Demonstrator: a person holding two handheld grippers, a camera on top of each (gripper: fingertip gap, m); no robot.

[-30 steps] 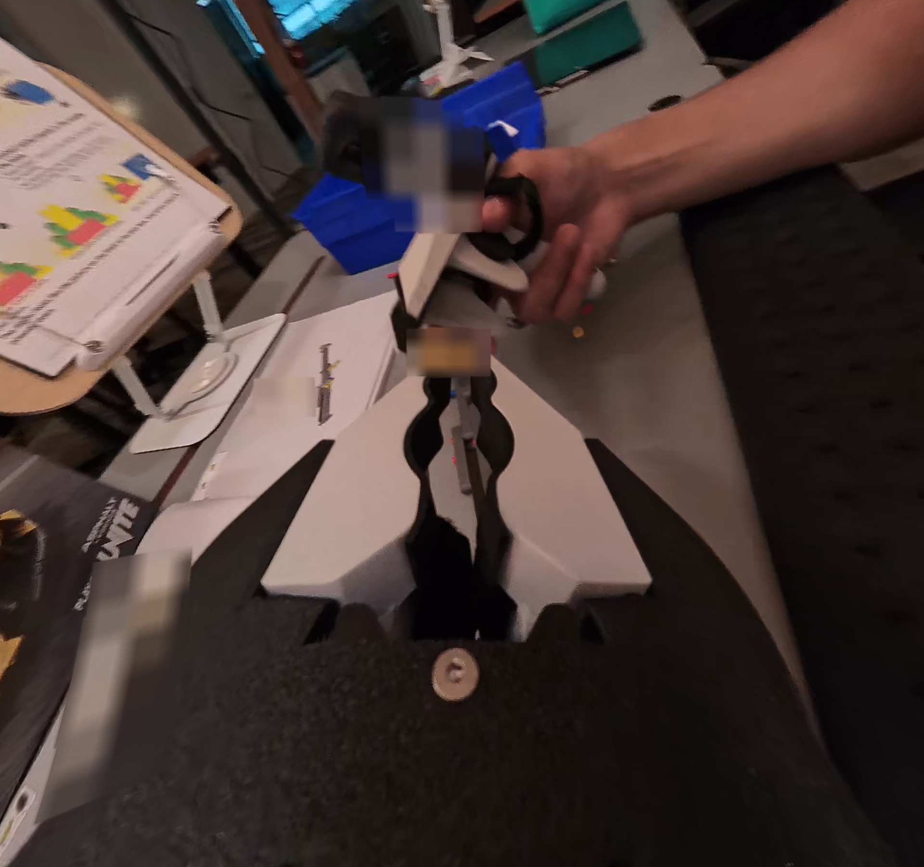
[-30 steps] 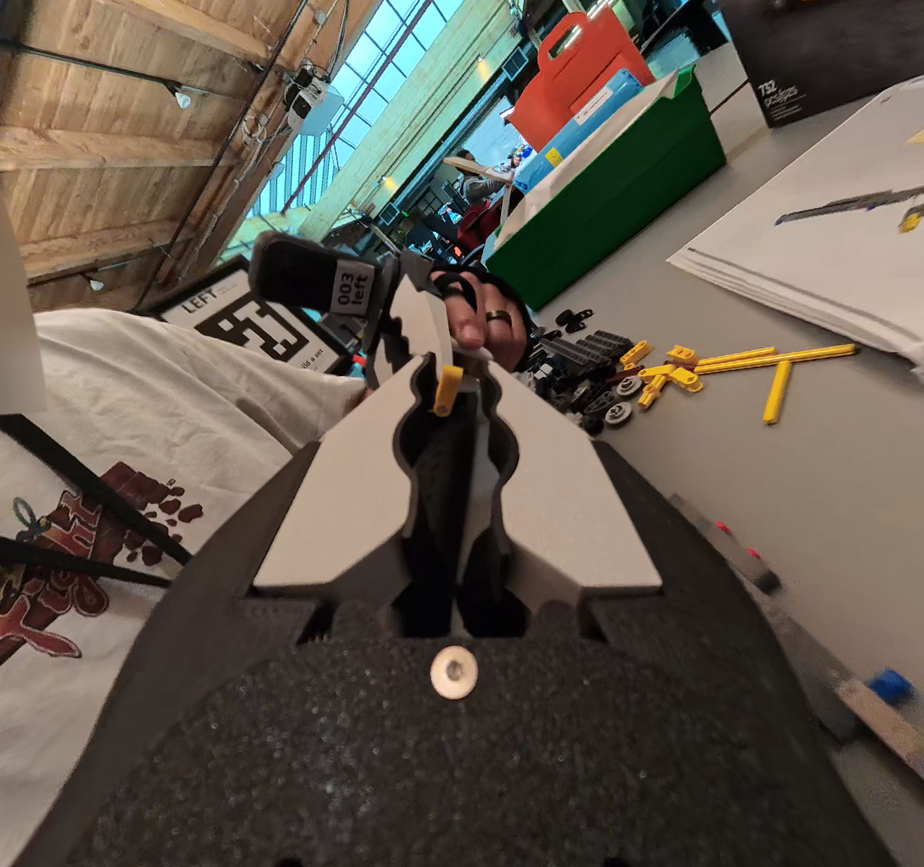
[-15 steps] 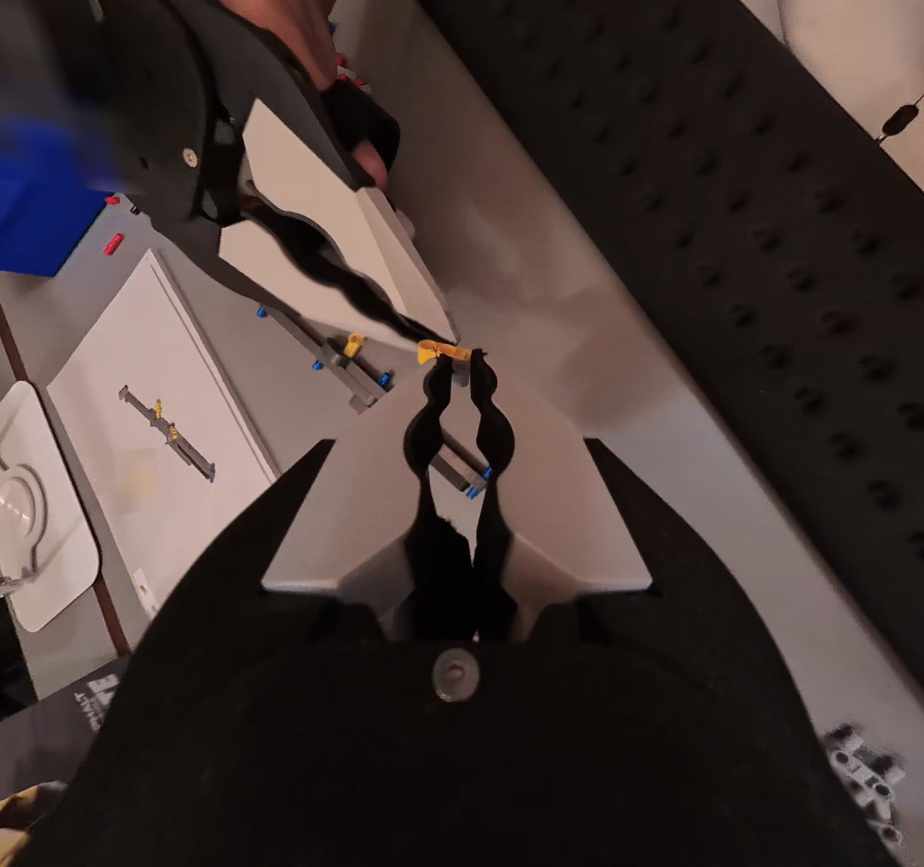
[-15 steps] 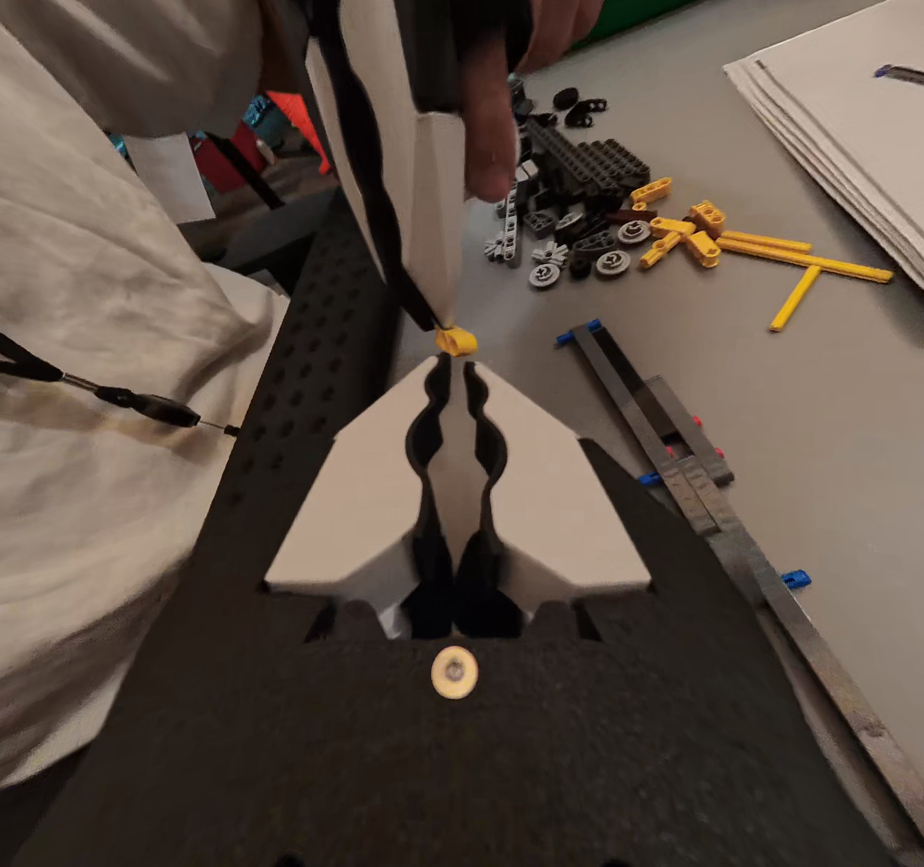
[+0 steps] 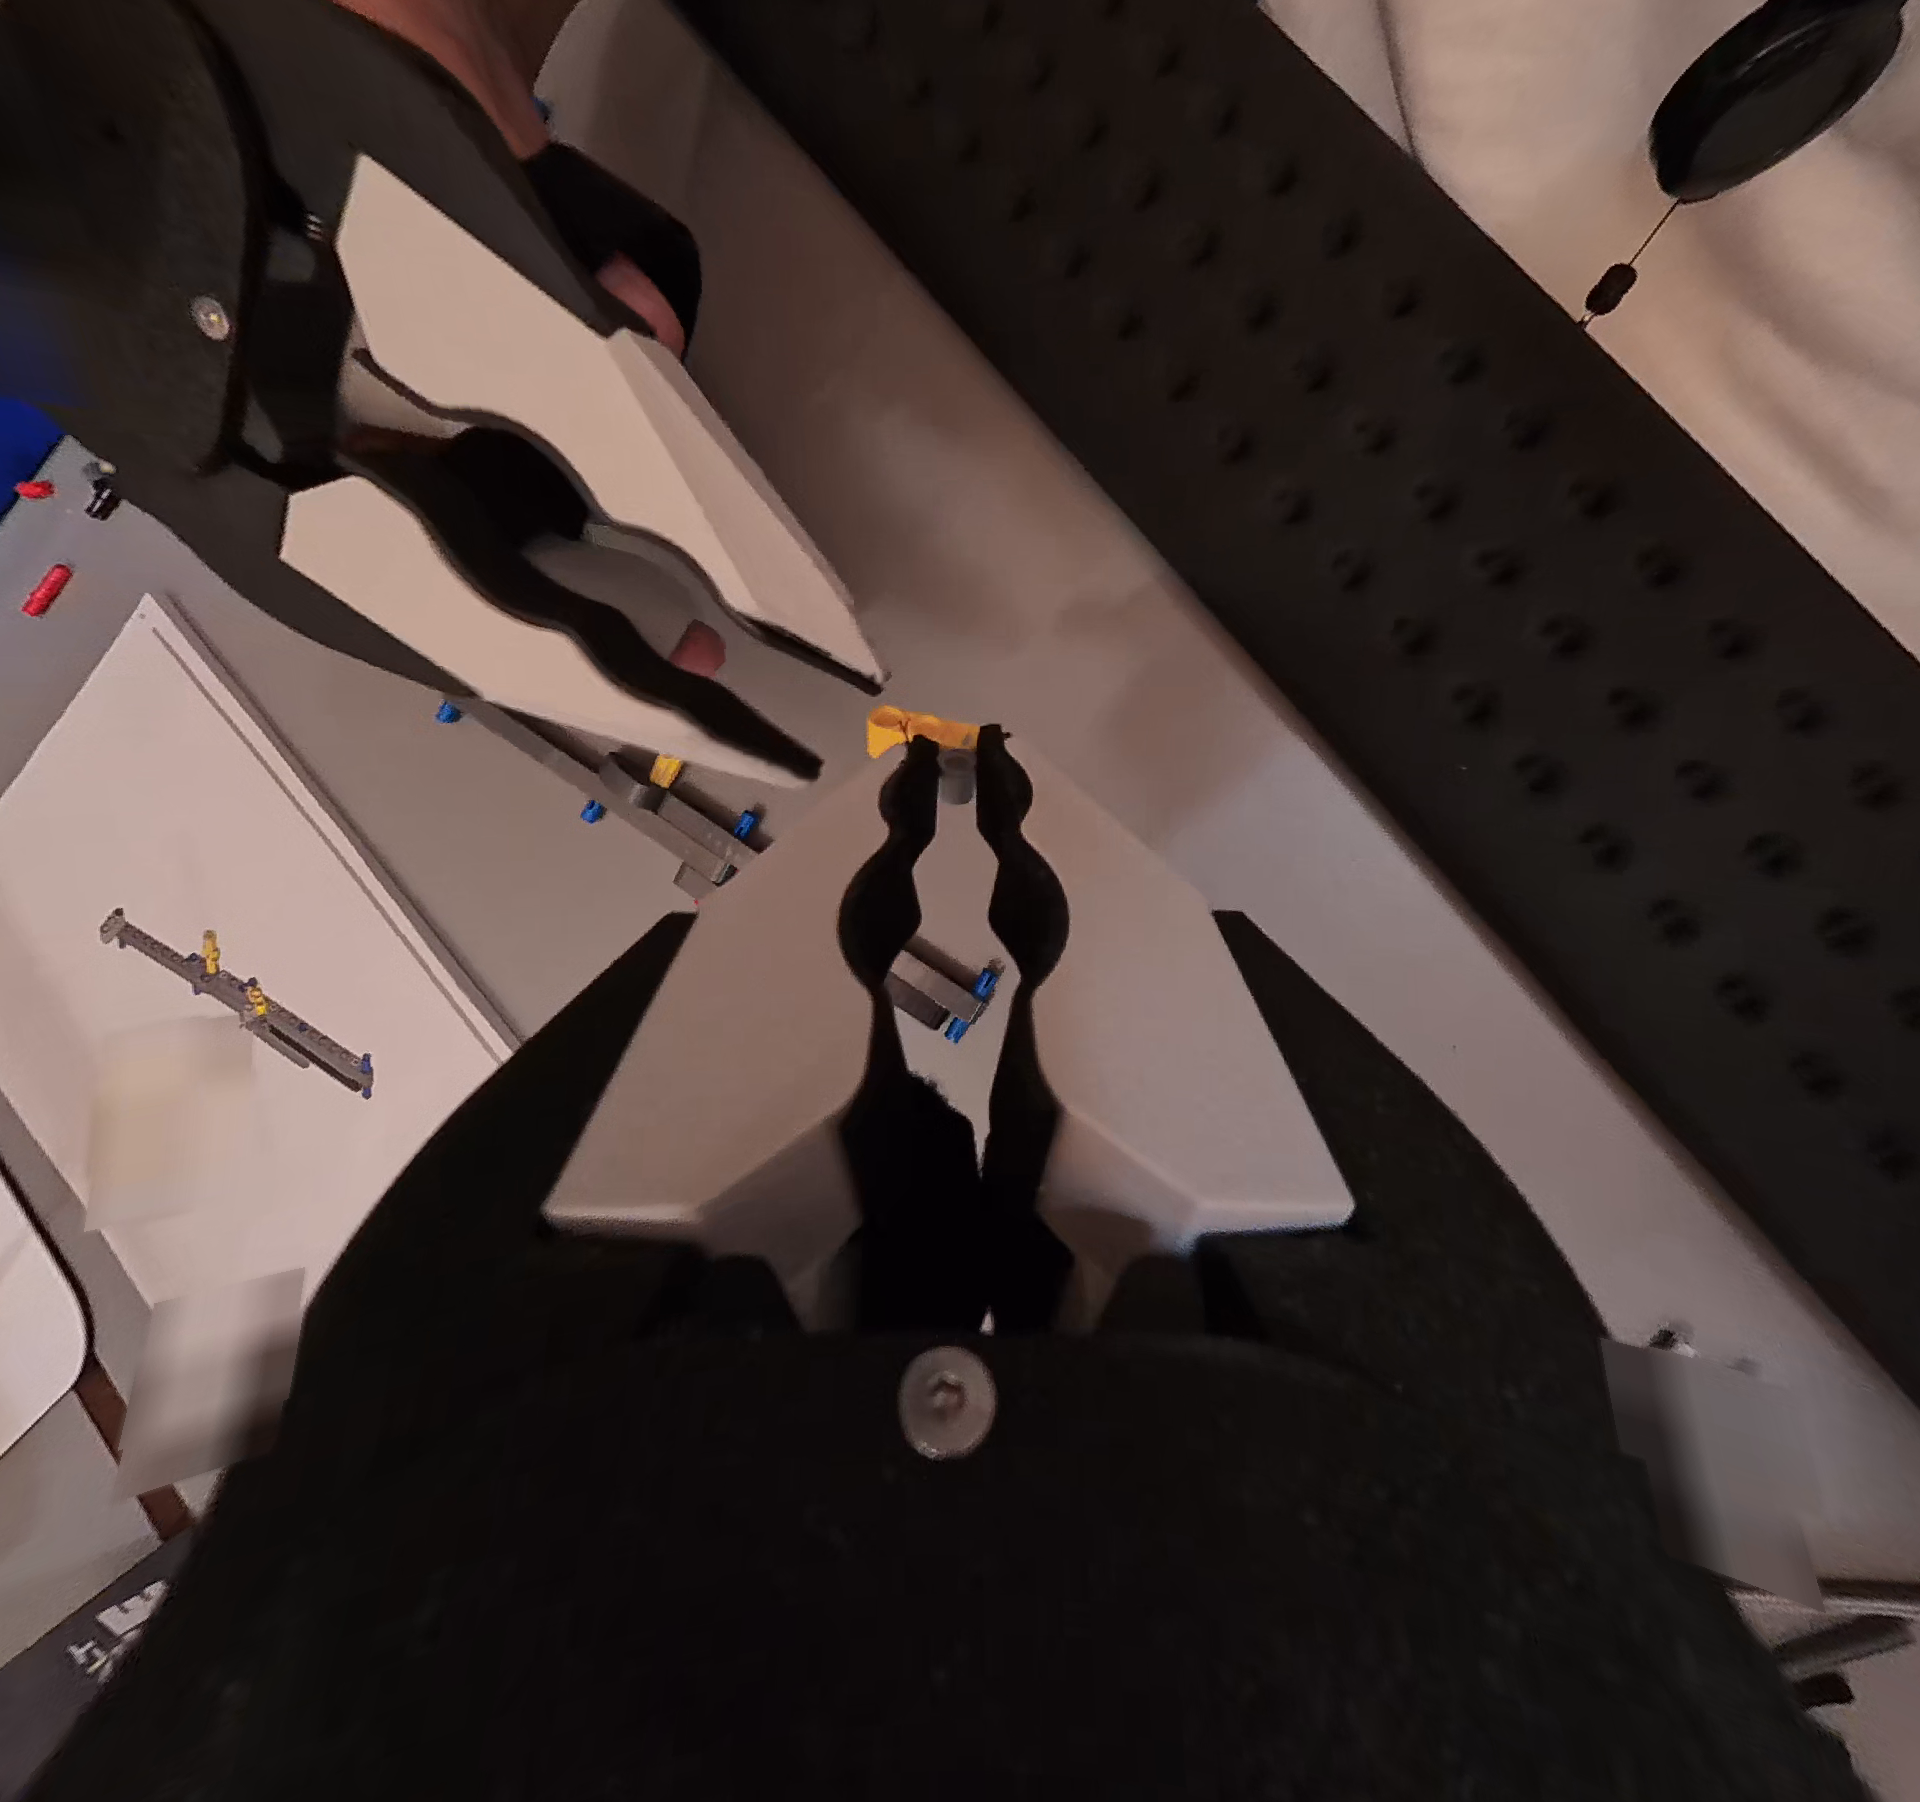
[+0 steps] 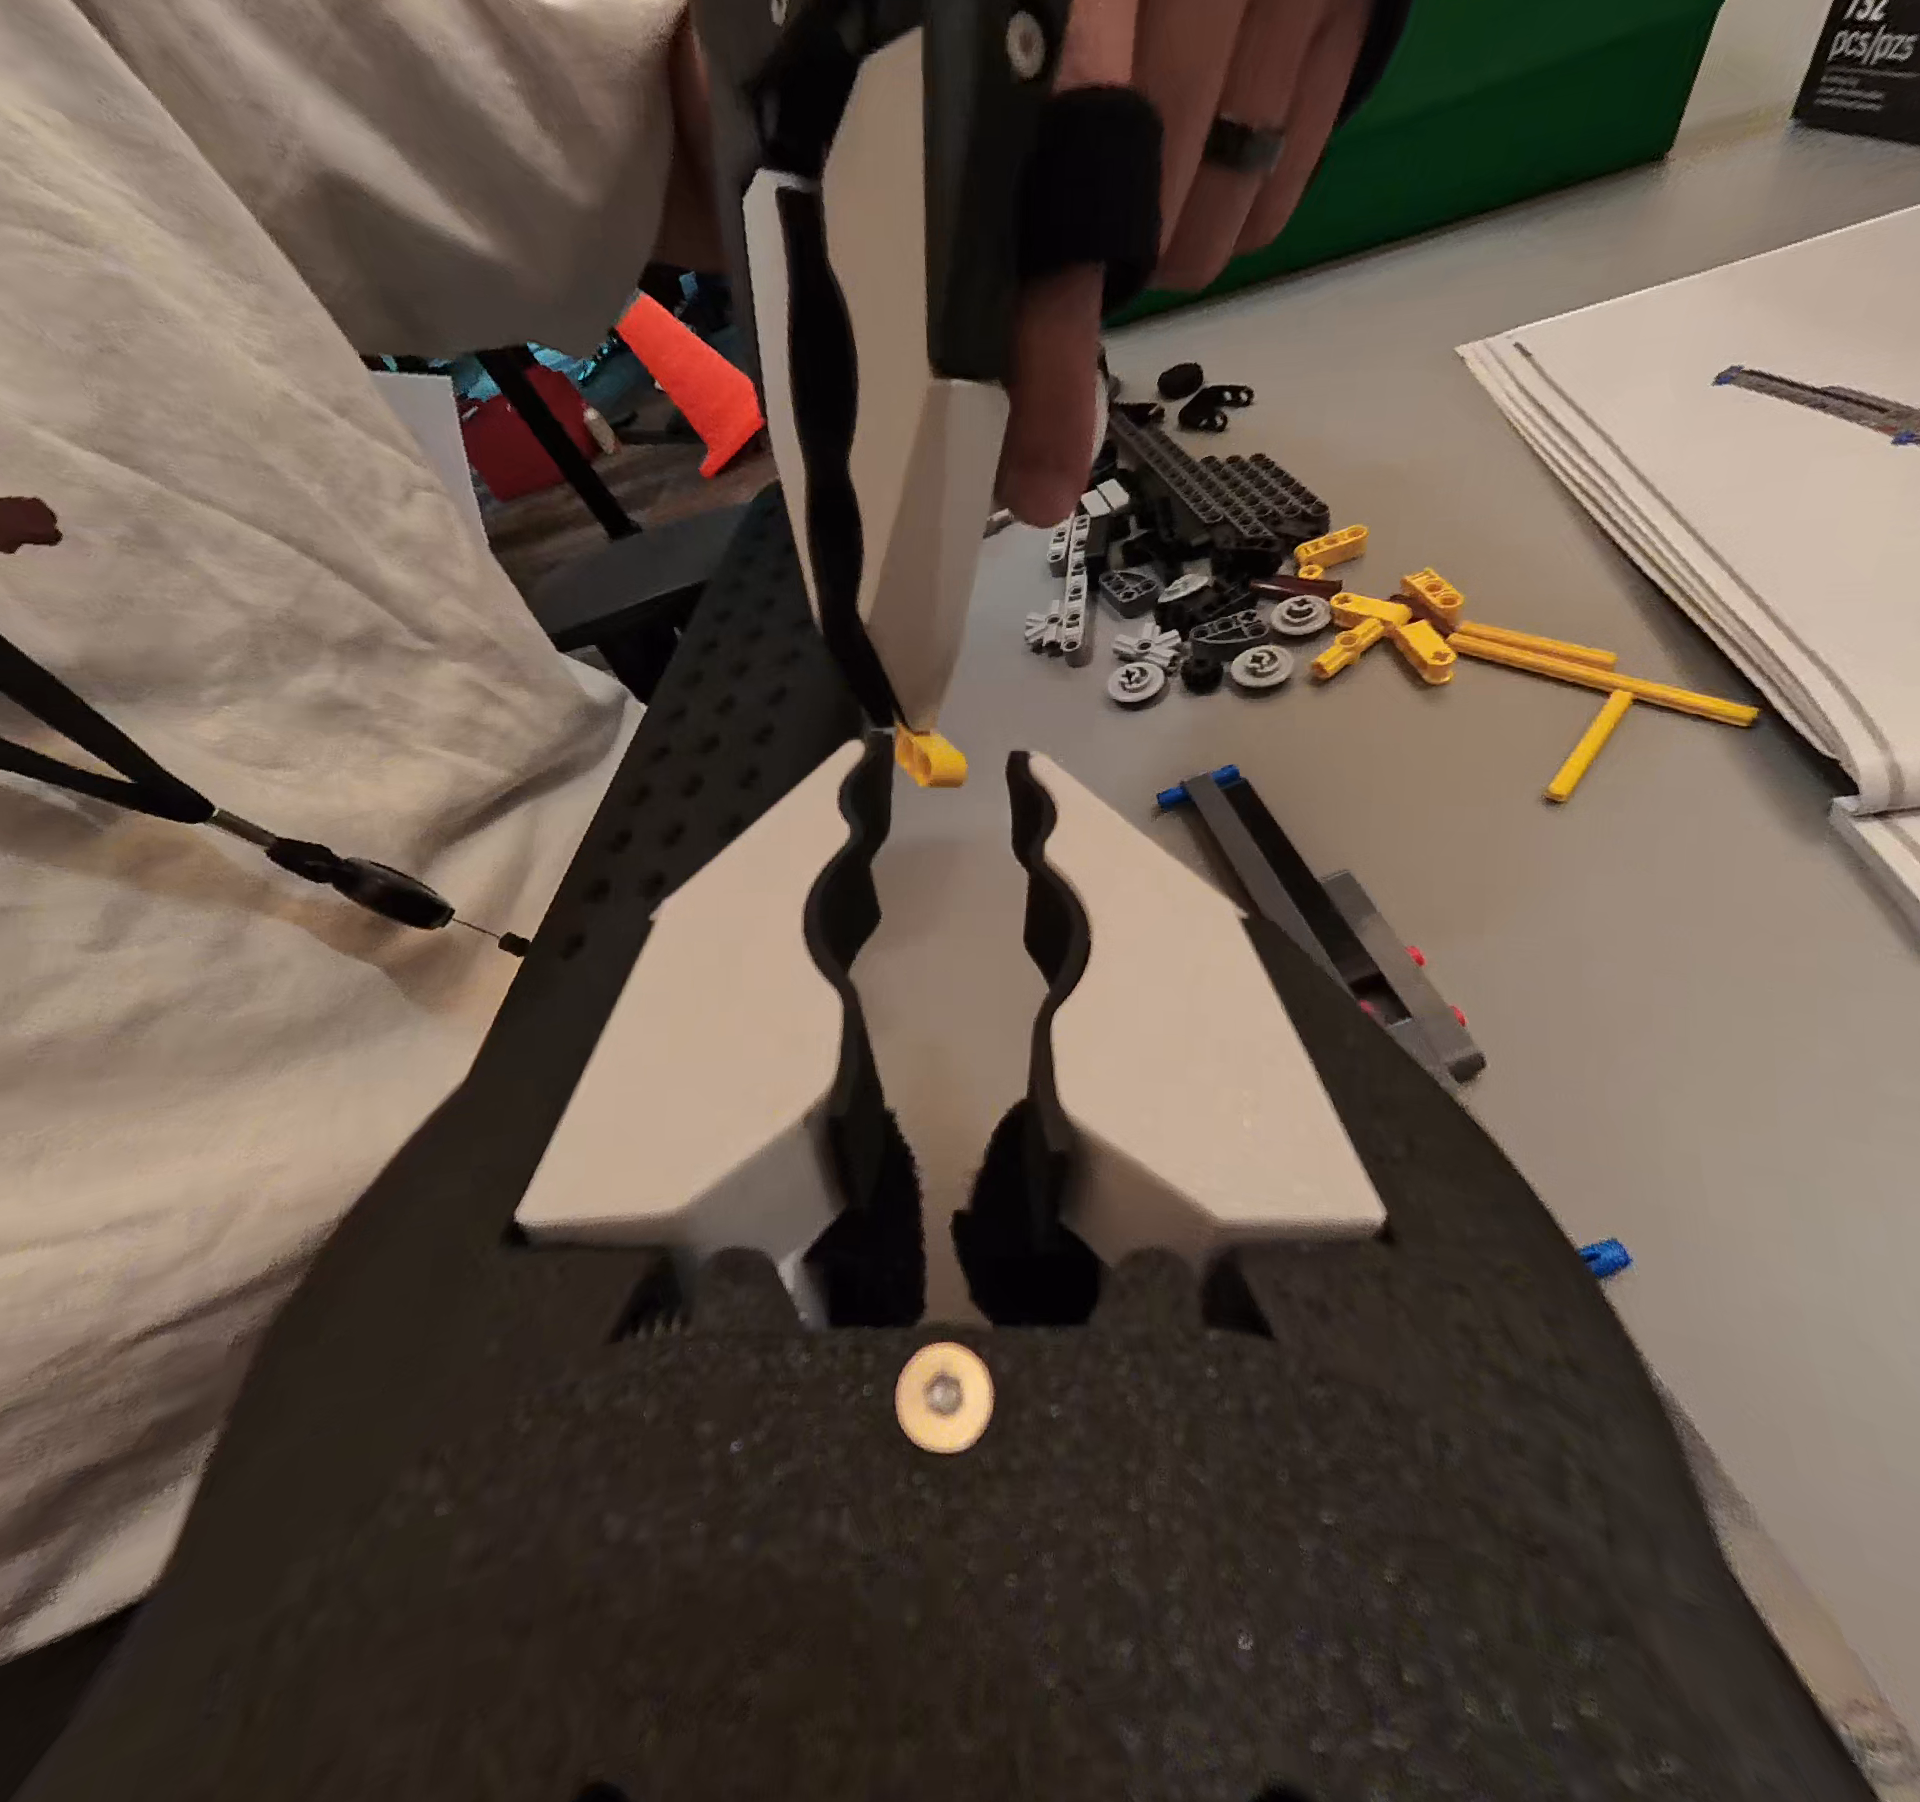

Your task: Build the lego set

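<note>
Left gripper (image 5: 951,736) pinches small yellow lego piece (image 5: 914,726) at its fingertips, above the grey counter (image 6: 1558,973). Right gripper (image 6: 940,765) has its jaws apart and holds nothing, just beside this piece.

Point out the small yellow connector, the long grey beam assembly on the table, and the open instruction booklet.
small yellow connector (image 6: 930,757), right wrist view: its yellow body, at the tip of the left tongs.
long grey beam assembly (image 6: 1320,911), right wrist view: mid-length of the beam.
open instruction booklet (image 6: 1756,505), right wrist view: bare white page.
</note>
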